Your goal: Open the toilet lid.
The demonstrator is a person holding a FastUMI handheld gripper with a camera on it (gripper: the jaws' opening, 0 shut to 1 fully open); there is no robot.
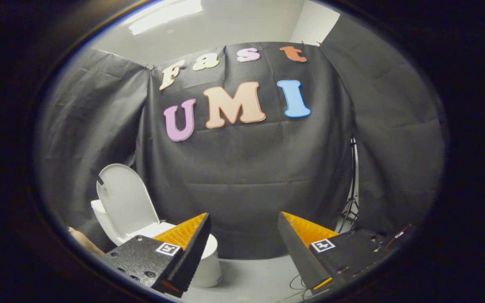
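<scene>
**Toilet lid raised, fingers spread wide**

The toilet lid (125, 201) is seen standing upright, its long axis running nearly vertical, with the rounded end at the top and the hinged end at the bottom. It is tipped slightly back toward the black cloth wall (246, 181), and its smooth inner face is turned toward the open floor (259, 280). The lid is a plain white oval with a glossy surface; a small dark tab is seen at its upper edge on the side nearest the wall. Below it, the white toilet (209, 265) is partly hidden behind one finger.

The gripper (243, 240) is held well apart from the toilet, and its fingers (192, 248) are spread wide with nothing between them. The lid lies beyond the finger on that side. A thin tripod stand (353, 198) is seen against the cloth beyond the other finger.
</scene>
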